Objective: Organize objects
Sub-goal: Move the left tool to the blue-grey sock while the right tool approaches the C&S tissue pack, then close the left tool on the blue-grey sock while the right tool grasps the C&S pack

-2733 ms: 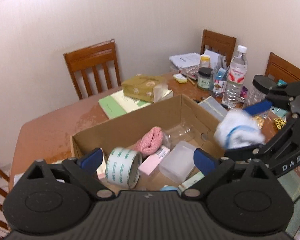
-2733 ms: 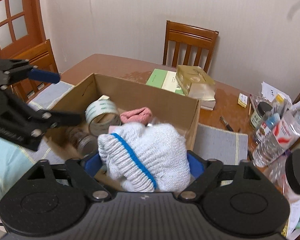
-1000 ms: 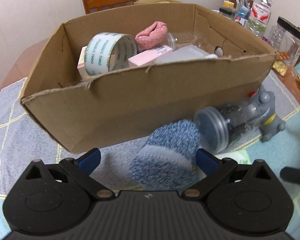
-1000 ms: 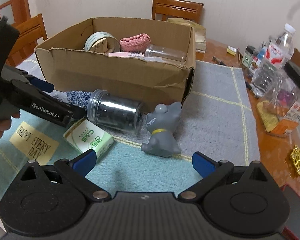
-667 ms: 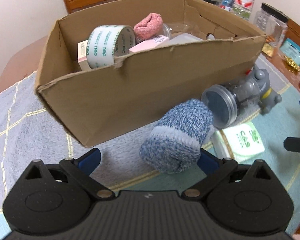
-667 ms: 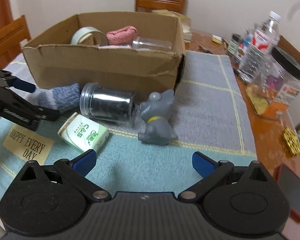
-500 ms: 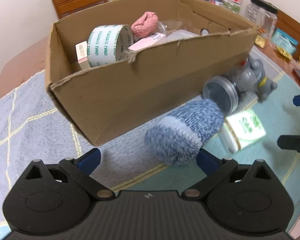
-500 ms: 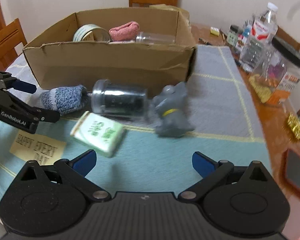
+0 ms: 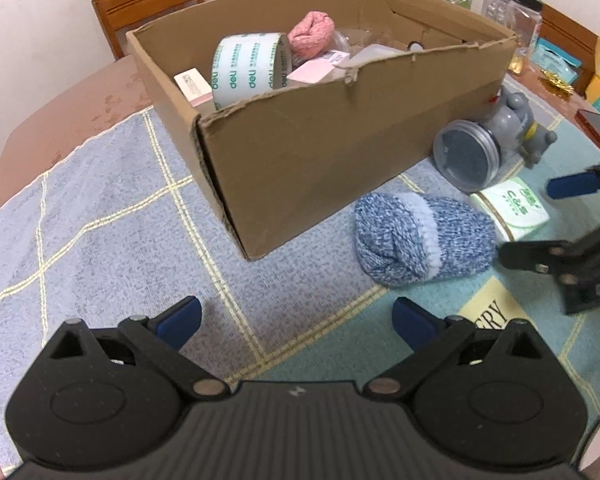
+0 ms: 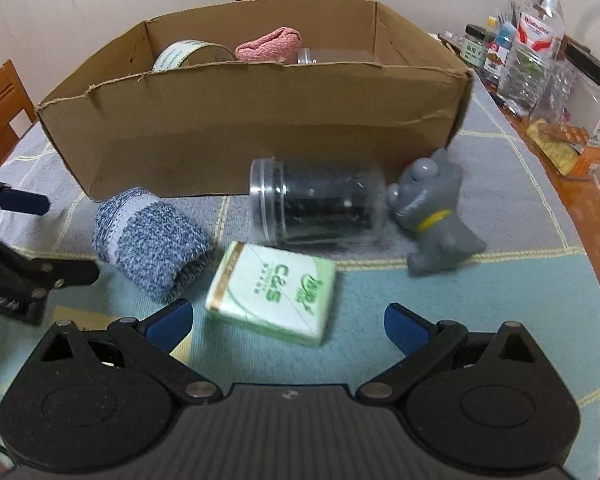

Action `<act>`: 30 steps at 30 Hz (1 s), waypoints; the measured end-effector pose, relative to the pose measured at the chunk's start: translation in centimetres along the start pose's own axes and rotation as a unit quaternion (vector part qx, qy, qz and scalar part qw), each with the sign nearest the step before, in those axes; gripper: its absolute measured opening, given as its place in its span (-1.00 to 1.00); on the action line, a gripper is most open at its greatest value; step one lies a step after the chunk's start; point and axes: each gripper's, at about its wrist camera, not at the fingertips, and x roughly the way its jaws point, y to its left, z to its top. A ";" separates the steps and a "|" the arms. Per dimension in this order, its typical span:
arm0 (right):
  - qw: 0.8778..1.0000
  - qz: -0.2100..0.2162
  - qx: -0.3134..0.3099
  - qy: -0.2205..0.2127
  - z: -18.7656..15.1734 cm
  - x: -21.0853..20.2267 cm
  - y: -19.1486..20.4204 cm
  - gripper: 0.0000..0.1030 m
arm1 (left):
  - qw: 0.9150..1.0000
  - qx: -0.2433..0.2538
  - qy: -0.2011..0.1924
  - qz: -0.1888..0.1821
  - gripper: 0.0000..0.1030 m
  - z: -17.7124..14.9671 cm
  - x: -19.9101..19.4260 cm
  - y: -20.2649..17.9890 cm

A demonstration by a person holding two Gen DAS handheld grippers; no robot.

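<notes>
Cardboard box (image 9: 320,148) holds tape roll (image 9: 250,66), pink sock (image 9: 312,36); rolled blue sock (image 10: 152,244) lies just before box; both tongs (image 9: 296,316) (image 10: 288,318) open, empty.

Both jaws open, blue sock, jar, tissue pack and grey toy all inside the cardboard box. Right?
Not quite. The blue sock, jar, tissue pack and grey toy lie outside the cardboard box, on the mat in front; right wrist view. Both jaws are open.

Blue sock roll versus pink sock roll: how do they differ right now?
The blue sock roll lies on the mat outside the cardboard box; the pink sock roll sits inside it among other items. The blue one is mottled with a pale band; the pink one is plain. Both are knitted bundles, and neither is gripped.
</notes>
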 end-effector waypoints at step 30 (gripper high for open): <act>0.995 0.040 -0.094 -0.015 -0.7 0.8 -4.5 1.00 | 0.998 -0.038 -0.042 0.001 0.97 1.5 2.1 -6.6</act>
